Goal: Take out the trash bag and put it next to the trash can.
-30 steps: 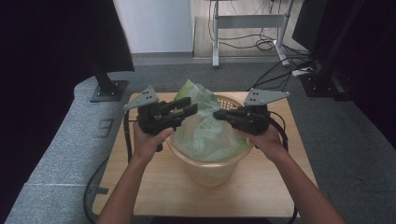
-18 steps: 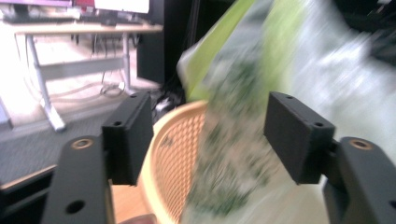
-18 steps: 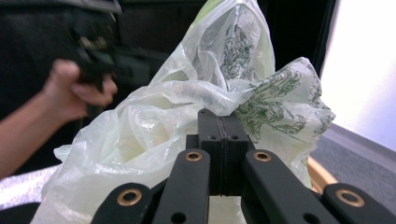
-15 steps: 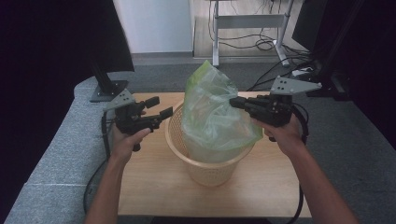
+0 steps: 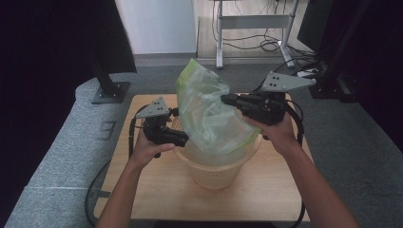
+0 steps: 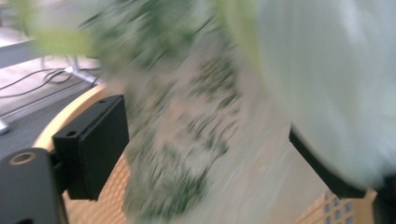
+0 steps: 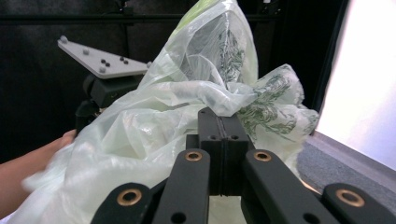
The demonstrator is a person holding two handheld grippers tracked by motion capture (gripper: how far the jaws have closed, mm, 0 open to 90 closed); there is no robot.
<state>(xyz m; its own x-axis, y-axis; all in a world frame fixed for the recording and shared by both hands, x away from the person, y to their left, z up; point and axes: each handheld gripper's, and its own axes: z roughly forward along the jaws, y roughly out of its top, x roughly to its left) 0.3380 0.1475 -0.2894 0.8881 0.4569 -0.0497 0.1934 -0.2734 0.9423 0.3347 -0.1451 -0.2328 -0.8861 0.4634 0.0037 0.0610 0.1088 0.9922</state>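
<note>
A translucent pale-green plastic bag (image 5: 211, 118) with a leaf print stands pulled up out of a beige plastic basket (image 5: 214, 173) on the wooden table (image 5: 157, 190). My right gripper (image 5: 227, 99) is shut on a fold of the bag's upper right side and holds it raised; in the right gripper view the jaws (image 7: 218, 122) pinch the film of the bag (image 7: 154, 135). My left gripper (image 5: 183, 139) is at the basket's left rim, low beside the bag. Its jaws have just been opening and stand wide apart (image 6: 205, 149), the blurred bag (image 6: 187, 116) in the gap without being pressed.
A monitor stand (image 5: 110, 90) sits on the grey floor left of the table. Desk legs and cables (image 5: 247, 33) lie at the back. Dark equipment (image 5: 332, 80) stands at the right. Each gripper trails a black cable over the table's edge.
The right gripper has risen, drawing the bag taller. The left gripper let go of the bag, swung out to the left, then came down to the basket's rim with its jaws wider.
</note>
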